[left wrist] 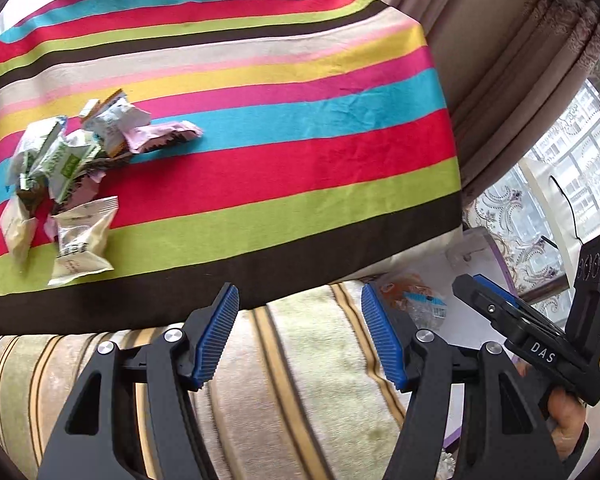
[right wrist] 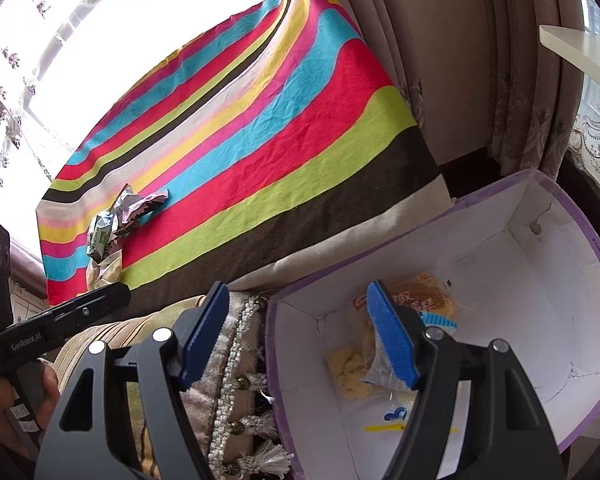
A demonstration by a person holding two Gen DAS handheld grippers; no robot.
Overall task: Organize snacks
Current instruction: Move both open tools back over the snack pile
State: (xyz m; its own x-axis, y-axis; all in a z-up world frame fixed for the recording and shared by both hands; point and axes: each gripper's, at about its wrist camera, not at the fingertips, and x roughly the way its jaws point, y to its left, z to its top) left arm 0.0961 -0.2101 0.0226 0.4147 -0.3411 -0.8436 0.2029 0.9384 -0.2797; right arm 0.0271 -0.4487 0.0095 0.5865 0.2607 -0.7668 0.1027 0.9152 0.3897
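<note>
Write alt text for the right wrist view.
The open, empty right gripper hangs over a purple-rimmed white box holding wrapped cakes. Beyond it, a pile of snack packets lies on a striped cloth.

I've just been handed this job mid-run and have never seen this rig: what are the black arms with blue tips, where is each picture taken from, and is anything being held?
There is no robot here. A person holds a hand-held two-finger gripper in each hand, and each gripper carries a wide-angle camera looking forward along its fingers.

The left wrist picture shows the left gripper: black fingers with blue ribbed pads, standing apart with nothing between them. Beyond it, a pile of snack packets lies on a striped cloth. The right gripper's body is at the right edge.

The right wrist picture shows the right gripper, also open and empty. It hangs at the rim of a white box with purple edging. A few wrapped cakes already lie inside the box.

So nothing is held now; most of the snacks are still on the cloth.
</note>
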